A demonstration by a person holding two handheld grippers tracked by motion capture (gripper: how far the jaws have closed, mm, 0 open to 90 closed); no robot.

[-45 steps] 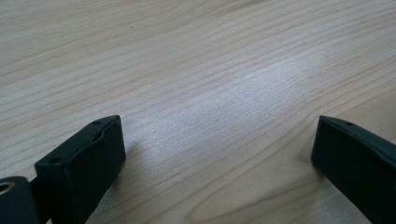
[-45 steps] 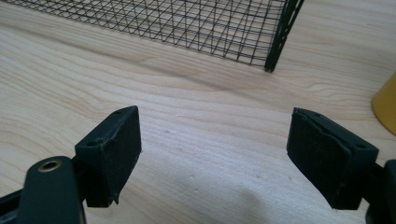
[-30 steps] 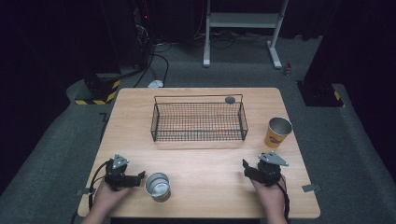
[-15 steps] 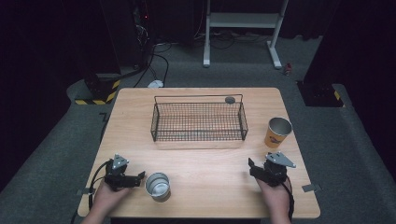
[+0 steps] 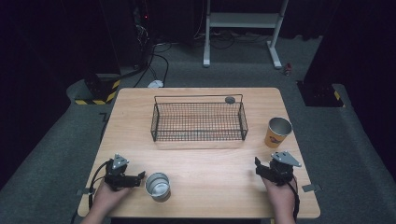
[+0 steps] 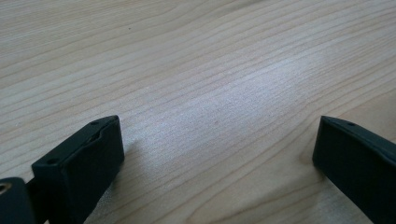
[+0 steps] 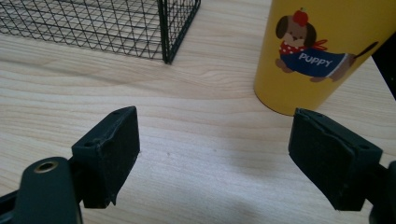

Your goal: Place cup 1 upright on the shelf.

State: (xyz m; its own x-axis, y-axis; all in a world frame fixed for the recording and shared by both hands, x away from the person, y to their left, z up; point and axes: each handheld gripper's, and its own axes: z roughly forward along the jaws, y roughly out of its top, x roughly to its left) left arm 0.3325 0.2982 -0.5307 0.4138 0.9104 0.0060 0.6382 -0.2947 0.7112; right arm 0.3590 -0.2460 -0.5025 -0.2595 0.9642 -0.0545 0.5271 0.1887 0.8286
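My left gripper [image 5: 139, 179] lies low at the table's front left, pointing right at a silver metal cup [image 5: 157, 185] that stands upright just beyond its tips. In the left gripper view its jaws [image 6: 215, 158] are open over bare wood. At the front right my right gripper [image 5: 258, 168] is held with its jaws [image 7: 215, 149] open and nothing between them. A yellow cup [image 7: 322, 51] with a cartoon puppy stands a little ahead of it and to the right, and shows near the table's right edge [image 5: 278, 132] from above.
A black wire basket [image 5: 198, 120] sits mid-table, and its near corner [image 7: 166, 32] lies ahead-left of the right gripper. A small grey round object [image 5: 229, 99] lies by the basket's far rim. The wooden table [image 5: 210, 163] ends close behind both hands.
The right gripper has shifted slightly to the right along the front of the table. The left gripper and both cups have stayed where they were.
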